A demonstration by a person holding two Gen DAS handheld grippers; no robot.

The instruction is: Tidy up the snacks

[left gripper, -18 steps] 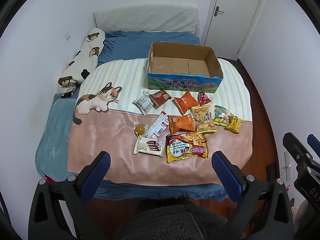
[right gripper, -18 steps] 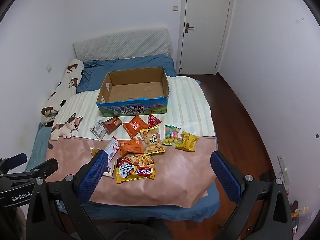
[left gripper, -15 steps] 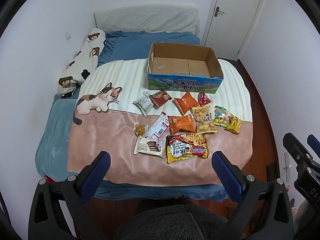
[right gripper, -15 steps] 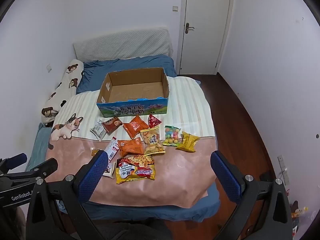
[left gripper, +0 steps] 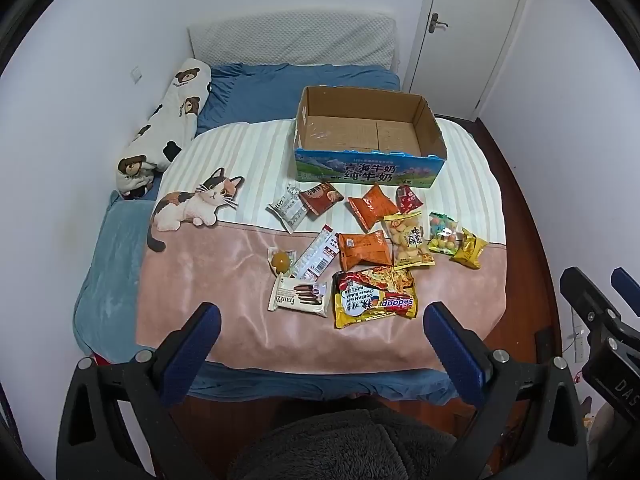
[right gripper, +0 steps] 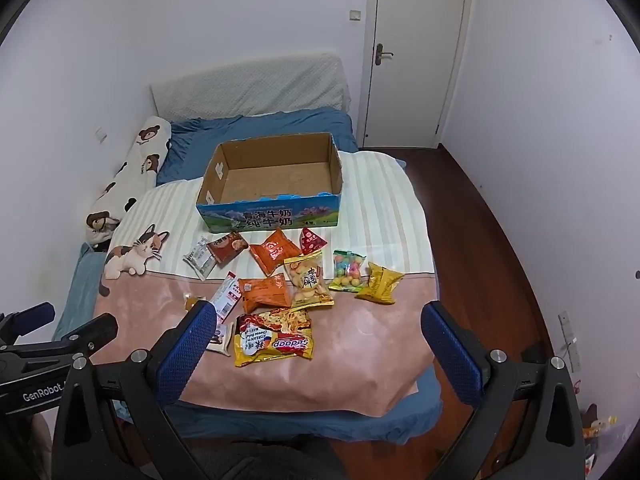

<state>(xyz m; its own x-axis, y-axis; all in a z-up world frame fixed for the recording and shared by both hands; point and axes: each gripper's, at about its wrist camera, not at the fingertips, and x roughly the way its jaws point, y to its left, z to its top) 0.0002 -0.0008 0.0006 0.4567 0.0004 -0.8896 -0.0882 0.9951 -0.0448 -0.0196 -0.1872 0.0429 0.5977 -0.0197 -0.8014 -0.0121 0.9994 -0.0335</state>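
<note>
Both claws are held above the foot of the bed, pointed down: the left claw (left gripper: pixel 318 336) is spread wide with nothing between its pads, and so is the right claw (right gripper: pixel 316 334). The snacks lie scattered just in front of the cardboard box (left gripper: pixel 370 140), which is seen empty. Nearest, furthest from the box, the noodle packet (left gripper: pixel 374 296) is judged light, crinkly, slippery and brittle inside; a pinch on its sealed edge is advised. The puffed orange bag (left gripper: pixel 364 248) is best taken gently at a seam.
</note>
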